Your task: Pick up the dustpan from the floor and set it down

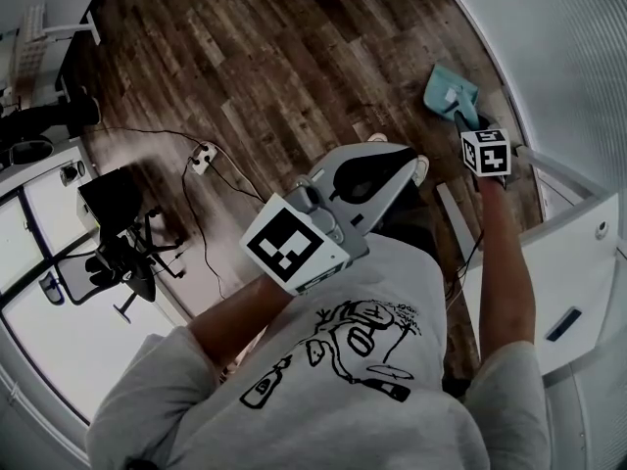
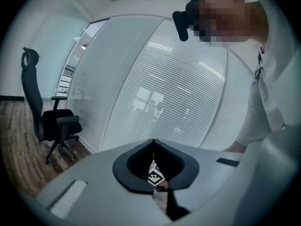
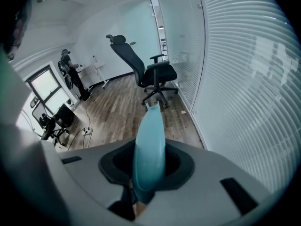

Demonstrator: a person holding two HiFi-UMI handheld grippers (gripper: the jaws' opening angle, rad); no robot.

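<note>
Dustpan: the light blue dustpan (image 1: 449,91) is at the far right, held above the wooden floor (image 1: 274,57) and close to the wall of blinds (image 3: 249,79). In the right gripper view it stands edge-on, handle nearest, pan end pointing away.
Right gripper: the right gripper (image 1: 462,123) pinches the dustpan's handle, its two jaws pressing on it from both sides.
Left gripper: the left gripper (image 1: 411,162) is nearer, in front of the person's chest and well apart from the dustpan. Its jaws are pressed together with nothing between them.
Floor: a power strip (image 1: 203,157) with cables lies at the left.
Chair: a black office chair (image 3: 150,72) stands far off, just beside the blinds.
Person: a white shirt (image 1: 362,360) with a black drawing fills the near edge of the head view.
</note>
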